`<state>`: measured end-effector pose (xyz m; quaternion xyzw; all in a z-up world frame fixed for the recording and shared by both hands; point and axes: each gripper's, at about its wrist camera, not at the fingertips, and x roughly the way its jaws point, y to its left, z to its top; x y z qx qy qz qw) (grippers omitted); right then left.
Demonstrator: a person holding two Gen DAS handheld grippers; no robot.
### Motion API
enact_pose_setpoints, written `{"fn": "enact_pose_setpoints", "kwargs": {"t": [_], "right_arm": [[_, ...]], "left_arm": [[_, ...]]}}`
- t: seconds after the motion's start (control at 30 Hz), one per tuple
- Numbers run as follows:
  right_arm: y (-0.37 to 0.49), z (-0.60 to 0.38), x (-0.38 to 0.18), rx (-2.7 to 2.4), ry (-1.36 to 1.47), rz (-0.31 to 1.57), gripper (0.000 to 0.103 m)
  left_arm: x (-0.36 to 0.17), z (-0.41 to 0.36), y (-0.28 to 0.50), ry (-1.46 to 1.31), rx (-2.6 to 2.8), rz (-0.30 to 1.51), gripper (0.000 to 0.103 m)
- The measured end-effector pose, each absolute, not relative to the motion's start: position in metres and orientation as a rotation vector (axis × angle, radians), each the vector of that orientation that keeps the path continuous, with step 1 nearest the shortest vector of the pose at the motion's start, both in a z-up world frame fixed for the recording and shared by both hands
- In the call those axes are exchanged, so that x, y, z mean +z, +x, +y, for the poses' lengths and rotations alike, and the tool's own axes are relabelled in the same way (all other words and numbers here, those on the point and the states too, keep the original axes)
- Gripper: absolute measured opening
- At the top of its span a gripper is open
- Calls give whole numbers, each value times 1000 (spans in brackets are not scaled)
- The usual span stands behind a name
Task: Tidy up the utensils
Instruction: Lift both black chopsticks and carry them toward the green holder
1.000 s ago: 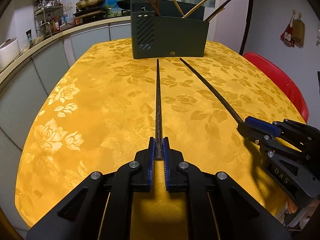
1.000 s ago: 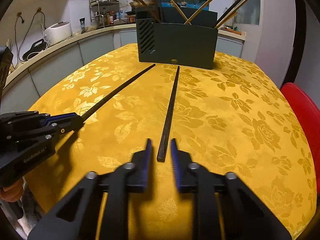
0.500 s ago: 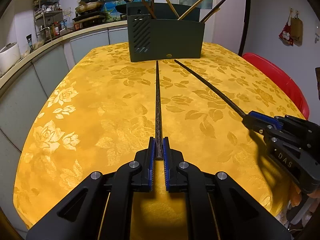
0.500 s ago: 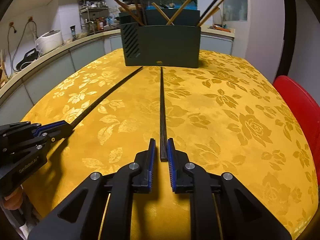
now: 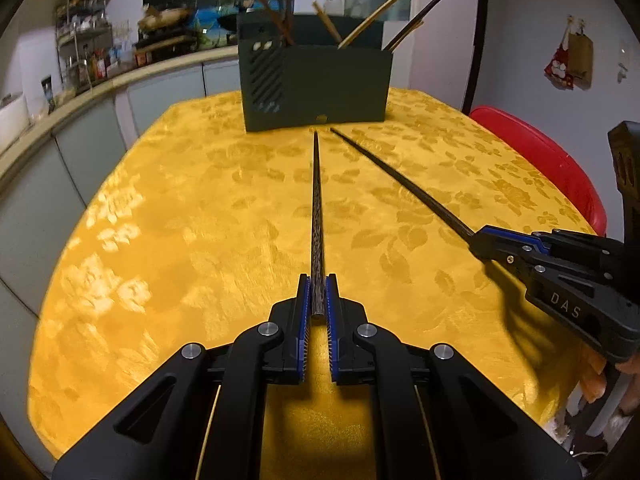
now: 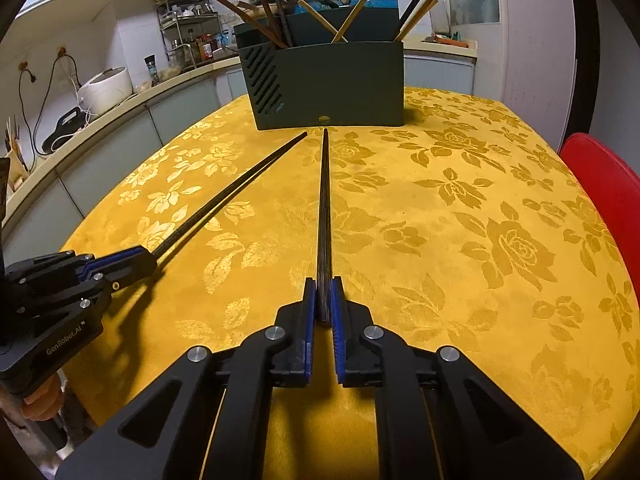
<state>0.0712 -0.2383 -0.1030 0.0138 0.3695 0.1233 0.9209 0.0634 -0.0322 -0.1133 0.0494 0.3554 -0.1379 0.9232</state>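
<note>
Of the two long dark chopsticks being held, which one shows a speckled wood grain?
The dark speckled chopstick clamped in the left claw. The right claw's smooth black chopstick looks plain beside it.

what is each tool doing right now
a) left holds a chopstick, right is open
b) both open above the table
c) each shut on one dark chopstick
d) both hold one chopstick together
c: the left tool pinches its own dark chopstick at the thick end, and the right tool pinches a second chopstick, both pointing toward the green utensil holder.
</note>
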Motion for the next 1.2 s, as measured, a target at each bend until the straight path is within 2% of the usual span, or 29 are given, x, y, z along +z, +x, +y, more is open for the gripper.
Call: {"fn": "enact_pose_setpoints", "kwargs": {"t": [0.8, 1.0, 1.2], "right_arm": [[51, -283, 38, 265, 114, 434, 7], [72, -281, 65, 278, 117, 439, 7], [103, -277, 86, 291, 140, 522, 7]], "left_arm": [[10, -3, 59, 126, -219, 441, 8], [32, -1, 85, 114, -241, 463, 8], [49, -2, 110, 111, -258, 504, 8]]}}
